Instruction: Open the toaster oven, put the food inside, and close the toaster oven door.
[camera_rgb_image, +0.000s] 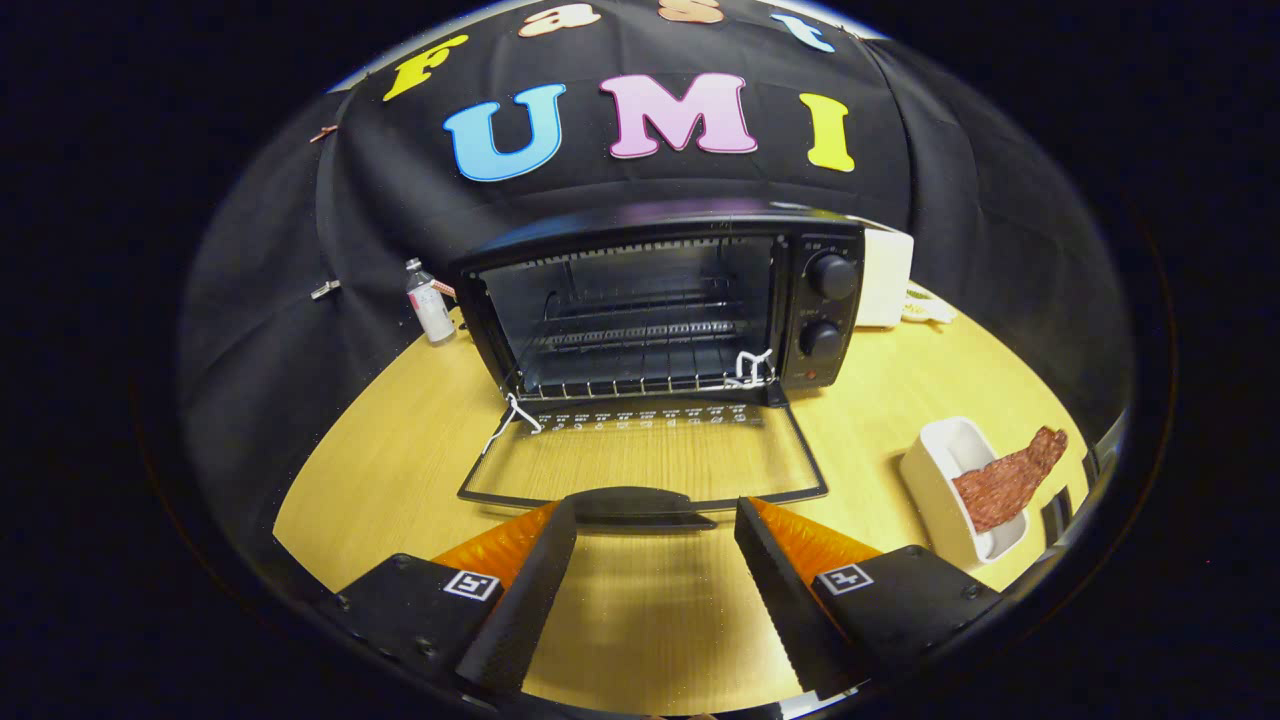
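The toaster oven (660, 305) sits at twelve o'clock from the gripper (655, 520), backed up near the black cloth wall, and its glass door (640, 455) is dropped flat onto the wooden table (380, 470), hinge at the oven mouth and handle (640, 503) toward the fingers. The door's front edge lies just ahead of the fingertips, so the run of bare tabletop between the two fingers is short. There is broader open wood at ten o'clock, left of the door, and a strip at two o'clock between the door's right edge and a white dish (945, 480). That dish stands well off to the right at about three o'clock, carrying the food (1010, 478), a reddish-brown strip that overhangs the far rim.

Inside the oven a wire rack (640, 335) crosses the cavity; the back is dark and hard to read. Two knobs (830, 305) sit on the panel right of the opening. A small bottle (430, 300) stands at eleven o'clock beside the oven's left wall. A pale box (888, 275) at one o'clock is half hidden behind the oven's right side, and what it is I cannot tell. White cord or wire shows at both door hinges.

The gripper's fingers are spread wide apart, holding nothing; whether their tips touch the door handle is unclear
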